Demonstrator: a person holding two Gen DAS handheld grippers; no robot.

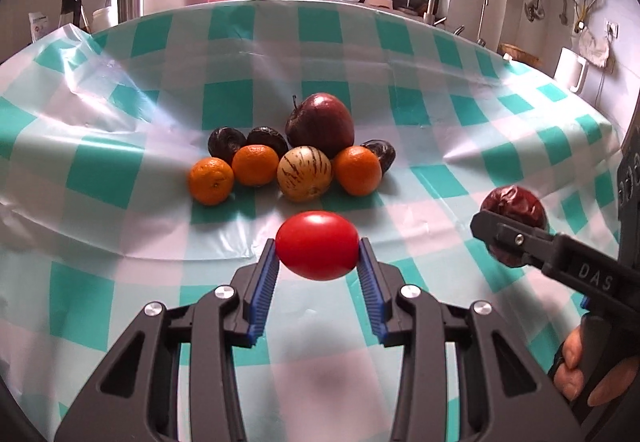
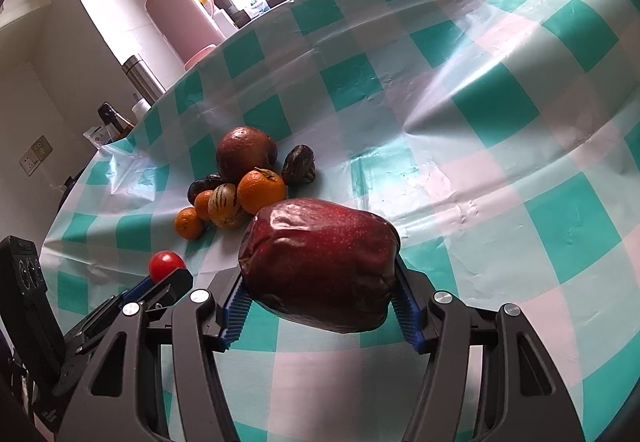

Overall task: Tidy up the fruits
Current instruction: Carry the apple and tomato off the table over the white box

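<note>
The counter (image 1: pixel 520 146) is covered by a shiny plastic cloth with green and white squares; its far edge bends with the lens, and the bottles behind it are partly cut off.

On the cloth lies a group of fruits, touching each other. The big dark red apple (image 1: pixel 320 124) stands at the back. In front of it is a pale striped melon (image 1: pixel 305 173), and three oranges (image 1: pixel 255 165) lie around it. Three dark wrinkled fruits (image 1: pixel 226 143) are half hidden behind the oranges, and I cannot tell what kind they are.

The right tool (image 2: pixel 320 308) pinches a wrinkled dark red fruit (image 2: pixel 320 262) between its blue pads, in front of and to the right of the group. In the left wrist view this fruit is partly hidden by one black finger, and the hand (image 1: pixel 592 374) that holds the tool is cut by the frame.

The left tool (image 1: pixel 318 262) pinches a small red tomato (image 1: pixel 318 245), in front of the group. The pads press on both its sides. In the right wrist view only the top of the tomato shows.
</note>
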